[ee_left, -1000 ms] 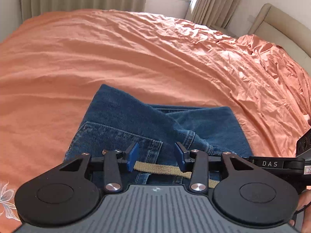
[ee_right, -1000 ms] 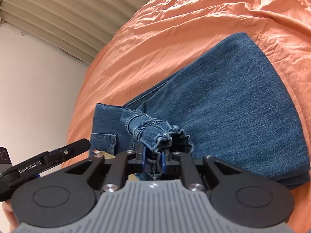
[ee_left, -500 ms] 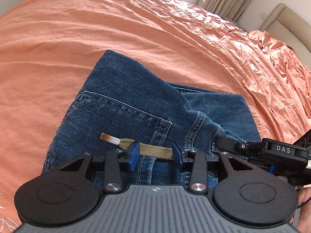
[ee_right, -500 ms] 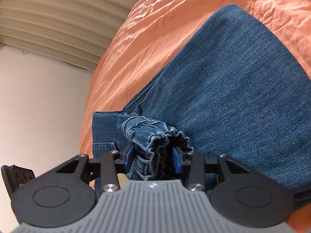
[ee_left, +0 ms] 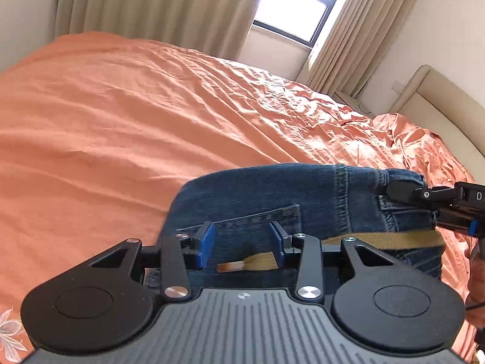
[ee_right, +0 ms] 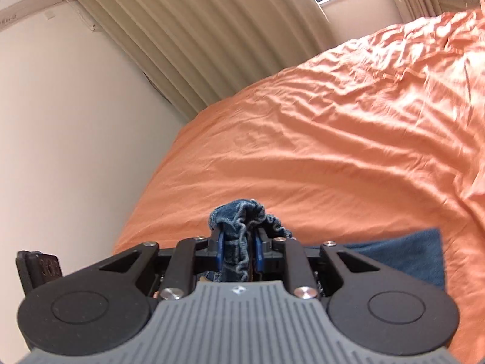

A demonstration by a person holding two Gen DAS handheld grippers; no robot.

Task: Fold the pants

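Both tongs work on one pair of dark blue denim pants lying on a wrinkled orange bedsheet. Seen from the left wrist, the left gripper stands with its blue pads apart over the back pocket of the pants, pressing on nothing; the tip of a tan woven belt lies loose between them, its strap running off toward the right side of the pants. That same view catches the right gripper from outside, its black finger biting a raised corner of the waistband near the sheet's rumpled right edge, with part of a hand below it. The right wrist view shows what the left cannot: the pads are closing on a bunched, gathered wad of denim that pokes up between them, lifted clear of the bed. Only a flat blue patch of the pants shows low on the right there. Beige pleated curtains and a bright window stand beyond the far edge of the bed.
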